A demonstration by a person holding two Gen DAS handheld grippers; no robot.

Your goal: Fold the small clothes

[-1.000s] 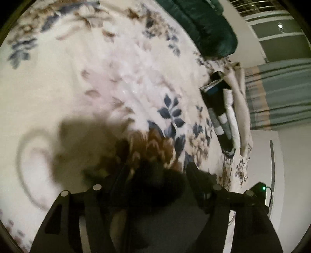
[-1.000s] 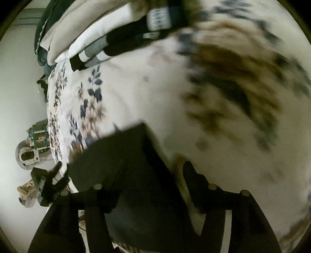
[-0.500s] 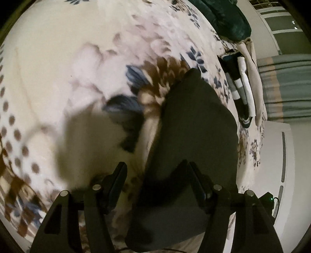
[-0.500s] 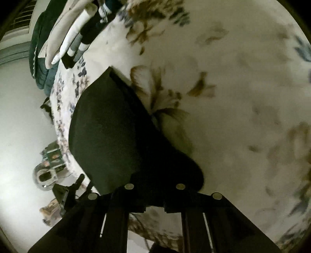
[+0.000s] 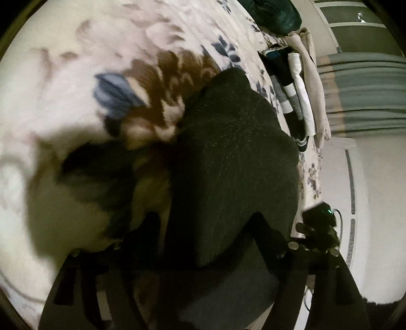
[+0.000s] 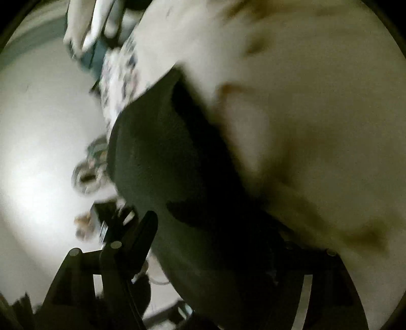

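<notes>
- One dark garment (image 5: 236, 162) spread on the floral bedspread (image 5: 76, 83), near the bed's edge, seen from both wrist views
- Left gripper (image 5: 205, 226) low over the near end of the dark garment, jaws set wide apart, left finger over the bedspread, right finger (image 5: 266, 233) lying on the cloth; nothing visibly pinched between them
- Right gripper (image 6: 215, 228) also at the dark garment (image 6: 162, 157), left finger (image 6: 144, 228) showing beside the cloth's edge, other finger hidden in dark fabric and shadow; cannot tell how wide the jaws stand or whether cloth is held
- Beyond the dark garment, further along the bed edge, a row of folded clothes (image 5: 297, 96) in black, white, grey and beige
- Past that row, a dark green pillow (image 5: 276, 15); off to the side of the bed, a striped curtain (image 5: 365, 94)
- Right view heavily blurred
</notes>
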